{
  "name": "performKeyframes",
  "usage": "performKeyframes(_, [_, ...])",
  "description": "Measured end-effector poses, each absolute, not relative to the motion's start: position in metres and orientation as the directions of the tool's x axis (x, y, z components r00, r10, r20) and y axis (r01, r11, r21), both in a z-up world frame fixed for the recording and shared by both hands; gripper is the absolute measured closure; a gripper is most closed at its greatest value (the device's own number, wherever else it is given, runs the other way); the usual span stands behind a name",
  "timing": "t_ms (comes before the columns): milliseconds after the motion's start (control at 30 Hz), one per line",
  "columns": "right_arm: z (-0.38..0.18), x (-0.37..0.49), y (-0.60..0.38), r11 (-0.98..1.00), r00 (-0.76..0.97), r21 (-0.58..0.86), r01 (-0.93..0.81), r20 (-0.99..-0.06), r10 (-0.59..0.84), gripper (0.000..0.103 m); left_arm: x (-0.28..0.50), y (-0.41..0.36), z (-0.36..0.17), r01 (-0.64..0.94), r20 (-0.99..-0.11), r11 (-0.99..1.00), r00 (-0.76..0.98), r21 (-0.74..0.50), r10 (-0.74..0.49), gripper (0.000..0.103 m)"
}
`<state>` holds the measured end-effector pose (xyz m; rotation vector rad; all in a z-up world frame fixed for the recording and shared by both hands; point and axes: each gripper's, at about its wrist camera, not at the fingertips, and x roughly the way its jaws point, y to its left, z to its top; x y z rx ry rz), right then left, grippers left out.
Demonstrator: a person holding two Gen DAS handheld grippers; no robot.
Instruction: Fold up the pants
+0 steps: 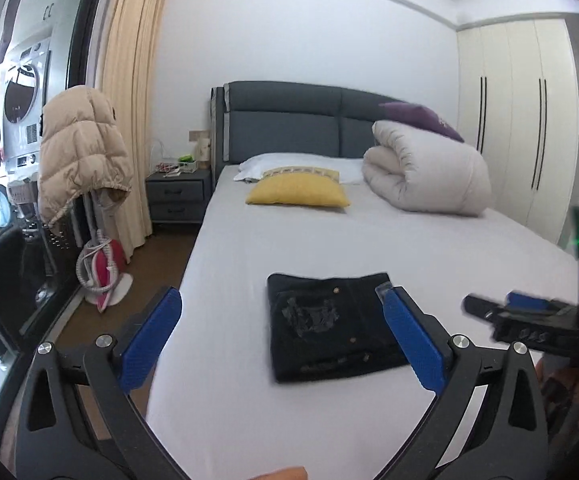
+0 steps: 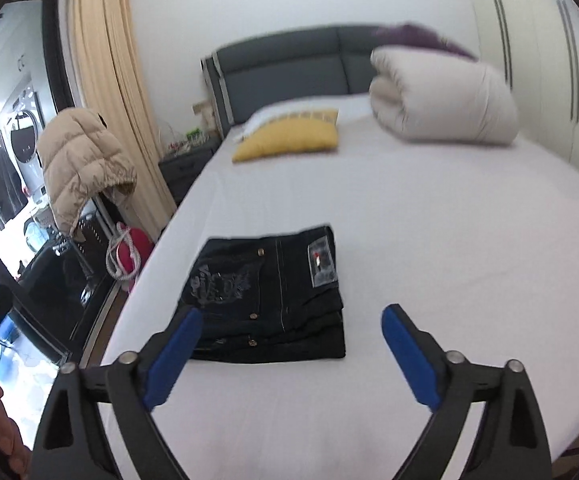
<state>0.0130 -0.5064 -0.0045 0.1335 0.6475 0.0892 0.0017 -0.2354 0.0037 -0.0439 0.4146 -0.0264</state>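
Lying folded into a compact stack near the foot of the bed (image 1: 289,240), the pants (image 2: 273,300) are looking finished; left gripper (image 1: 281,300) and right gripper (image 2: 293,320) are hovering wide apart, holding nothing.

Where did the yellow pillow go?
The yellow pillow lies at the head of the bed, on its left side in both views, in front of the white pillow and left of the rolled white duvet.

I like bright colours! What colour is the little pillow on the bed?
The pillow is yellow, clearest in the left wrist view.
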Motion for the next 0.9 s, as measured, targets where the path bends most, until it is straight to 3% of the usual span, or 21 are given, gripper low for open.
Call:
performKeyframes(267, [0.037,-0.049,-0.483,0.998,0.847,0.051,-0.04,-0.528,0.061,0.0,-0.058,-0.225,0.035,-0.01,-0.505,0.998,0.862,-0.068,-0.026,0.0])
performKeyframes(433, [0.055,-0.076,-0.466,0.999,0.866,-0.015,-0.038,-0.499,0.025,0.0,-0.077,-0.227,0.04,-0.074,-0.546,0.997,0.835,0.01,0.068,0.0])
performKeyframes(567, [0.061,-0.083,-0.462,1.0,0.86,-0.008,-0.023,-0.51,0.016,0.0,-0.08,-0.225,0.037,-0.079,-0.572,0.996,0.819,-0.031,0.047,0.0])
performKeyframes(900, [0.048,-0.082,-0.464,1.0,0.829,0.023,0.001,-0.559,0.012,0.0,-0.046,-0.24,0.009,-0.038,-0.635,0.999,0.772,0.007,0.033,0.0])
